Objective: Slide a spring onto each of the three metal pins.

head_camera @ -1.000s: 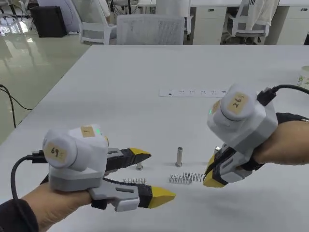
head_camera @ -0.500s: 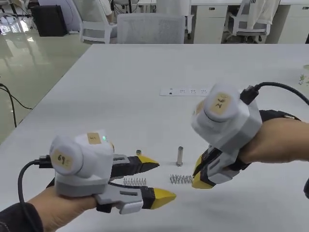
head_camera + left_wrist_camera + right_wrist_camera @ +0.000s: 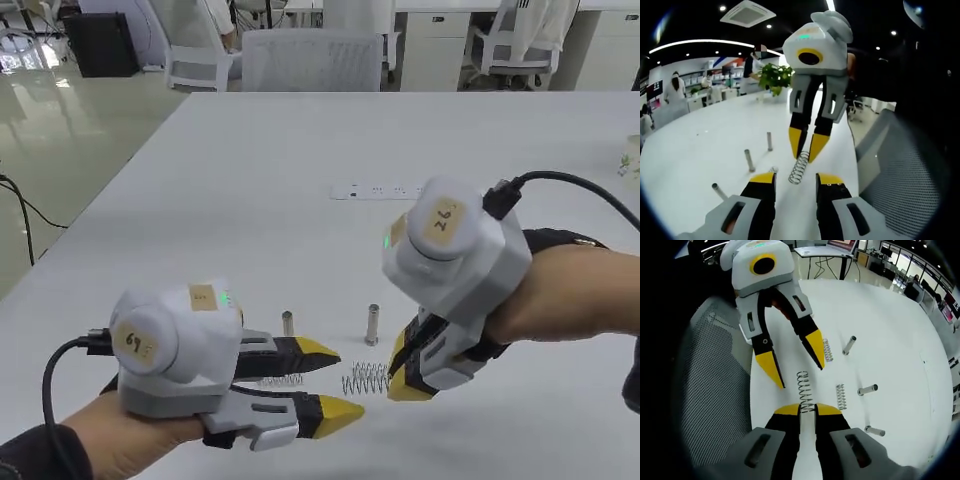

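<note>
Low centre in the head view, the right gripper (image 3: 403, 380) is clamped on one end of a spring (image 3: 364, 378) whose long axis points left toward the left gripper (image 3: 336, 381) — jaws spread, holding nothing — while the nearest upright pin (image 3: 372, 325) stands just above the spring in frame.

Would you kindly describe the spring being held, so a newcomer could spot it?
On the white table, find the right claw beside the pins. The spring juts from its yellow tips, pinched at one end; the other springs lie loose.
</note>
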A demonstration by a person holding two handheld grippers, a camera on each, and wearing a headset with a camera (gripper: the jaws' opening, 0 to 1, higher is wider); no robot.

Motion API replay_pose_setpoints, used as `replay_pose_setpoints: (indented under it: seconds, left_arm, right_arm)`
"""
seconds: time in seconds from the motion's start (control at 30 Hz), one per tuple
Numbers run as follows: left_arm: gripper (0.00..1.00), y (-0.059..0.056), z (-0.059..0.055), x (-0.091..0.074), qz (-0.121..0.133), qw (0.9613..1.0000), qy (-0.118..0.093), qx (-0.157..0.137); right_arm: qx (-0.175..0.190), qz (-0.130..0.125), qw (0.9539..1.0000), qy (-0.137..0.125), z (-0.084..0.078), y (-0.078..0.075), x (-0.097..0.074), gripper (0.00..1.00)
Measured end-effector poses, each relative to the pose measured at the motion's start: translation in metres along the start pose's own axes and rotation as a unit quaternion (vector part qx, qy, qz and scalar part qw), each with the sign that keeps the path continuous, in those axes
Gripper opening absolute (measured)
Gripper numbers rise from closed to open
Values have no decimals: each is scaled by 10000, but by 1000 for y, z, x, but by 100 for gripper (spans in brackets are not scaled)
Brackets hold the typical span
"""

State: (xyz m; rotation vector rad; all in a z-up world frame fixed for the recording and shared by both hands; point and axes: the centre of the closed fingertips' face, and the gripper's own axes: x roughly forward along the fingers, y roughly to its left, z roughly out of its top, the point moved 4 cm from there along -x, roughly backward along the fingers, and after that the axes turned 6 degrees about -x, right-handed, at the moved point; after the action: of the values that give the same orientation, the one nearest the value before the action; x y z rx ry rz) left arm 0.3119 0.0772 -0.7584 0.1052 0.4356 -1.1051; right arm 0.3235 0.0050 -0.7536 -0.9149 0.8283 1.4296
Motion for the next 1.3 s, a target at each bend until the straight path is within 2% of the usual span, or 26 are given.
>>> replay_pose_setpoints:
  seconds: [0.33, 0.63, 1.0, 1.3]
  left_arm:
    - [12, -8, -5, 3, -198, 9996, 137, 117]
    - [4, -9, -6, 4, -213, 9987, 238, 386]
    - [3, -10, -7, 4, -195, 9980, 271, 531]
    - [3, -8, -9, 3, -136, 9982, 281, 516]
  right_arm:
    - [-129, 157, 9998, 52, 1, 6, 0, 7]
    - [-138, 222, 9997, 39, 3, 9, 0, 7]
    - [-51, 190, 9998, -91, 6, 8, -6, 7]
    - [-191, 26, 9996, -200, 18, 8, -13, 7]
